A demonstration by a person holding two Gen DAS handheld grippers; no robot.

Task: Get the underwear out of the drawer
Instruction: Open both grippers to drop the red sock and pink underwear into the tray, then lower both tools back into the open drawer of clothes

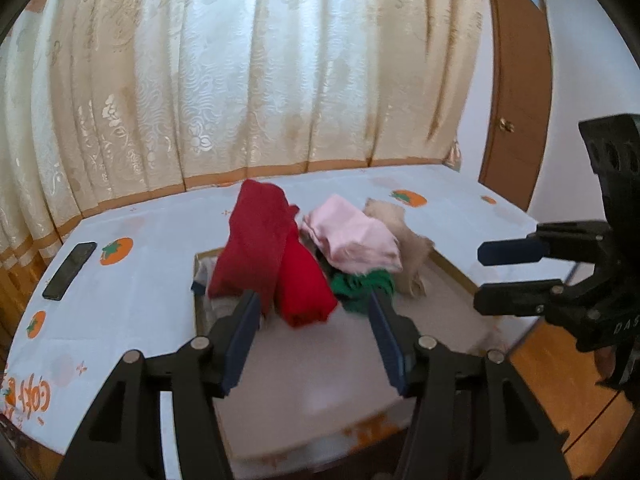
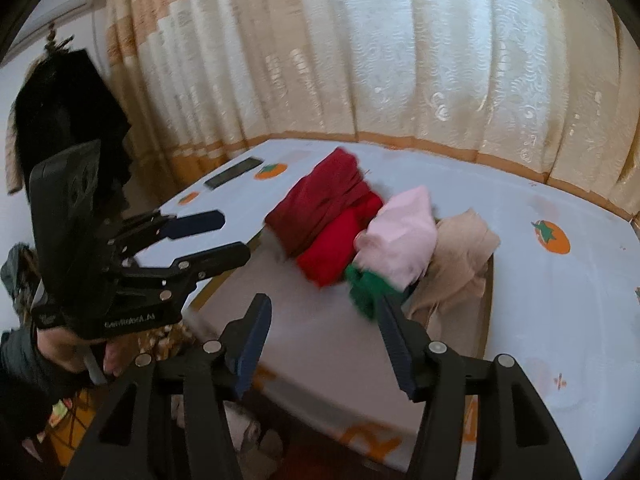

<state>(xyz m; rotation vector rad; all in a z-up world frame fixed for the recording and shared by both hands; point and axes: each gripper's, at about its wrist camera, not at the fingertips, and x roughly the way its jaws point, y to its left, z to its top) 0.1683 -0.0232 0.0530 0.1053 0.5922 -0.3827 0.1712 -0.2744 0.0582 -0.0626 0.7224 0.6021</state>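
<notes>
Table under a white cloth printed with orange tomato-like fruits. Lying on it: a black rectangular phone near the left edge; a shallow open drawer tray at the middle, heaped with folded underwear.

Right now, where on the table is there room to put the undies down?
The table is bare left of the drawer, between the phone and the dark red garment. It is also bare on the right, beyond the beige garment. The drawer's far end is crowded with the piled clothes.
</notes>
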